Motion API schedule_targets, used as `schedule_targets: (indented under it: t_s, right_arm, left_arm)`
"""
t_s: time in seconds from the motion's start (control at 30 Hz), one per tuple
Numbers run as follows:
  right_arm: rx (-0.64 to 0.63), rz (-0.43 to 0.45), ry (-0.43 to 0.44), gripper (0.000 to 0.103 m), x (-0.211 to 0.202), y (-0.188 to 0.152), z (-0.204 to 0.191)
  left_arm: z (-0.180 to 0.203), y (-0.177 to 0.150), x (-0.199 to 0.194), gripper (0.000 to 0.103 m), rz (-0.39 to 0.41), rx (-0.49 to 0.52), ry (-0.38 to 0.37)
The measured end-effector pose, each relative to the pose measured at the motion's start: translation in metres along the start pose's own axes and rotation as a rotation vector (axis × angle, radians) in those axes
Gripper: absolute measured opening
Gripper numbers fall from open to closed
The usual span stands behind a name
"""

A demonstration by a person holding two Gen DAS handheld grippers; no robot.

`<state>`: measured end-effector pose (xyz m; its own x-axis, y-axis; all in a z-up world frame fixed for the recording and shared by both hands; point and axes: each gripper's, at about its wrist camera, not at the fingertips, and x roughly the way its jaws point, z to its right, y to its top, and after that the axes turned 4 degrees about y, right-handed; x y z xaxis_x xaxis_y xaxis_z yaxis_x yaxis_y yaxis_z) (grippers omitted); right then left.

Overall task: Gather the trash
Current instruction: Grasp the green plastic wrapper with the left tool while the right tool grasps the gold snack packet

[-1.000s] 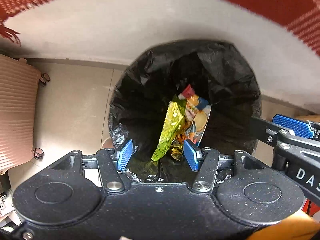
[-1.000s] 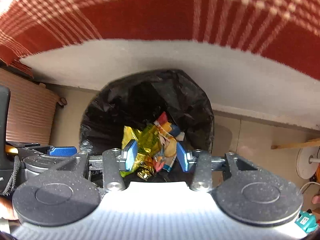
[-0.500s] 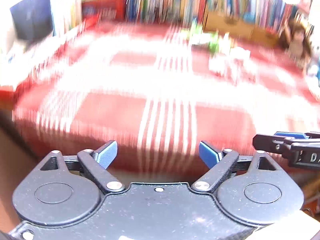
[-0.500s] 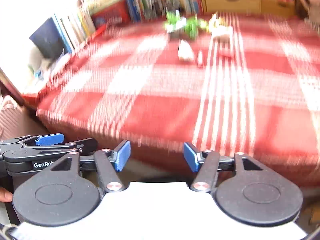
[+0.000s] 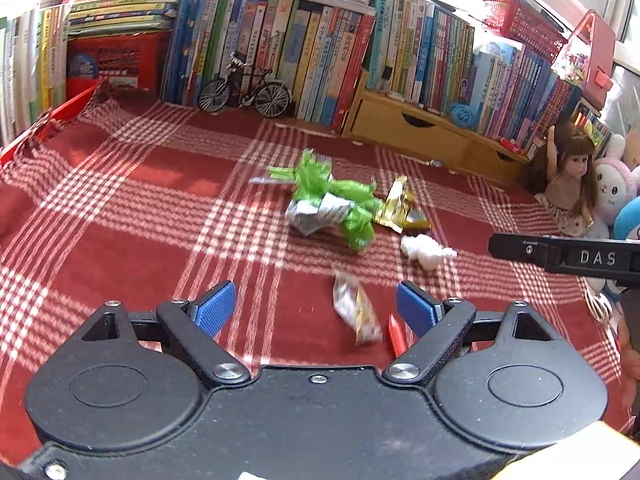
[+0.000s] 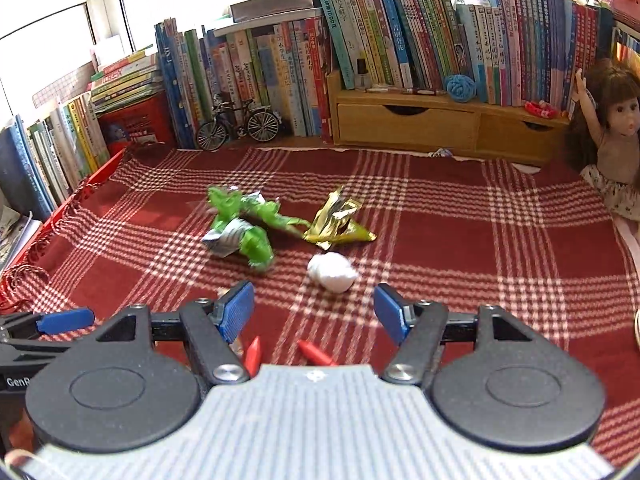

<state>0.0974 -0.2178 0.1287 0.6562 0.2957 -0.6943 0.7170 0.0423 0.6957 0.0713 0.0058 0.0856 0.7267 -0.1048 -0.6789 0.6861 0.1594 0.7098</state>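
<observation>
Both the left gripper (image 5: pixel 316 308) and right gripper (image 6: pixel 314 312) are held wide apart and empty above the cloth (image 6: pixel 460 240). Wrappers (image 6: pixel 248 228) and a tissue (image 6: pixel 332 272) are scattered mid-cloth; 2 red scraps (image 6: pixel 316 354) lie by its near edge.

Crumpled wrappers (image 5: pixel 332 204) scattered on cloth (image 5: pixel 120 216)

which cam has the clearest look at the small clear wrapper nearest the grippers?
Left wrist. The small wrapper lies whole on the cloth between the open fingers, slightly blurred. In the right wrist view only a sliver shows behind that gripper's left finger.
</observation>
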Motion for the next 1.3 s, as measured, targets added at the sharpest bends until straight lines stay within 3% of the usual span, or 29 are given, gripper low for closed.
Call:
schedule_targets:
  t_s: [0.1, 0.3, 0.53, 0.63, 0.67, 0.7, 0.73, 0.77, 0.97, 1.3]
  right_arm:
    - [-0.024, -0.025, 0.009, 0.078, 0.026, 0.025, 0.017]
    - [0.040, -0.110, 0.006, 0.077, 0.095, 0.063, 0.044]
    - [0.168, -0.226, 0.045, 0.077, 0.164, 0.088, 0.054]
    - [0.164, -0.280, 0.036, 0.070, 0.186, 0.090, 0.051]
    - [0.164, -0.301, 0.036, 0.051, 0.192, 0.089, 0.049]
    - [0.166, -0.319, 0.034, 0.040, 0.195, 0.088, 0.048]
    - [0.176, -0.331, 0.025, 0.036, 0.196, 0.087, 0.048]
    - [0.183, -0.324, 0.034, 0.034, 0.196, 0.086, 0.047]
    - [0.216, -0.257, 0.063, 0.026, 0.175, 0.085, 0.049]
    - [0.292, -0.124, 0.175, 0.024, 0.107, 0.082, 0.044]
  left_arm:
    - [0.009, 0.036, 0.038, 0.087, -0.005, 0.027, 0.004]
    - [0.012, 0.085, 0.105, 0.080, -0.054, -0.036, 0.031]
    - [0.019, 0.091, 0.155, 0.069, -0.135, -0.026, 0.033]
    - [0.017, 0.083, 0.167, 0.055, -0.184, -0.026, 0.018]
    - [0.015, 0.080, 0.167, 0.054, -0.179, -0.035, 0.008]
    - [0.013, 0.079, 0.164, 0.051, -0.170, -0.042, -0.001]
    - [0.011, 0.078, 0.162, 0.049, -0.165, -0.046, -0.005]
    - [0.010, 0.079, 0.158, 0.043, -0.159, -0.053, -0.009]
    - [0.002, 0.083, 0.124, 0.042, -0.101, -0.055, -0.026]
    - [-0.009, 0.071, 0.054, 0.042, -0.004, -0.084, -0.080]
